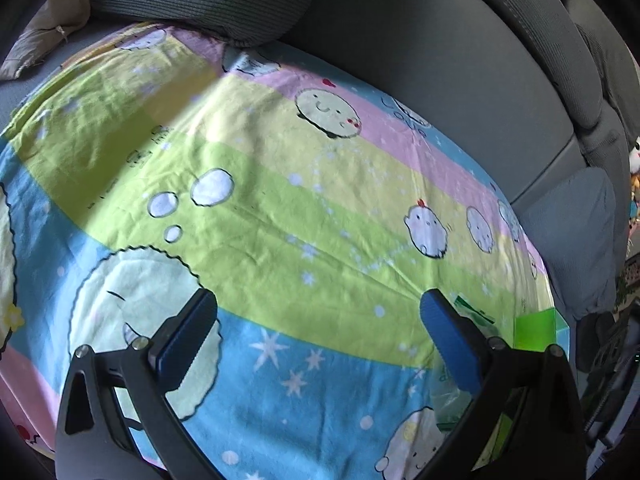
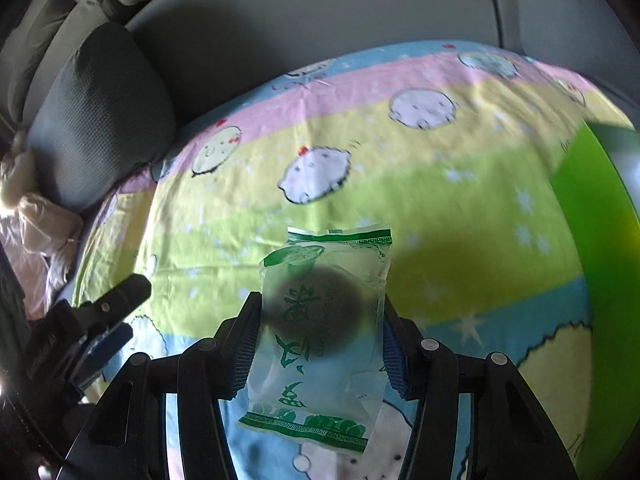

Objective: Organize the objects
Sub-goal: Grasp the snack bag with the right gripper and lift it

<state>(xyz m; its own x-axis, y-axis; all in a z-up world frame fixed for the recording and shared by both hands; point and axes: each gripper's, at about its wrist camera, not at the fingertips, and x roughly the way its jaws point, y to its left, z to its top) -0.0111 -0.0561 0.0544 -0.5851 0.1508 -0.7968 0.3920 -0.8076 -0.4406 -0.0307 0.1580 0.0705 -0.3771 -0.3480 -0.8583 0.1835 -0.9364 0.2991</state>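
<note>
My right gripper point(image 2: 320, 320) is shut on a clear snack packet point(image 2: 320, 328) with green print and a dark round cake inside, held above the cartoon-print cloth point(image 2: 400, 184). A bright green container point(image 2: 592, 240) stands at the right edge of that view. My left gripper point(image 1: 318, 316) is open and empty over the cloth point(image 1: 280, 200); it also shows at the left of the right wrist view point(image 2: 108, 320). Part of the packet point(image 1: 476, 316) and the green container point(image 1: 534, 330) show behind my left gripper's right finger.
The cloth covers a seat cushion with a grey backrest point(image 1: 440, 60) behind it. A dark grey pillow point(image 2: 100, 116) lies at the back left, with a pale crumpled bag point(image 2: 40, 232) beside it. Clutter shows past the seat's right edge point(image 1: 616, 320).
</note>
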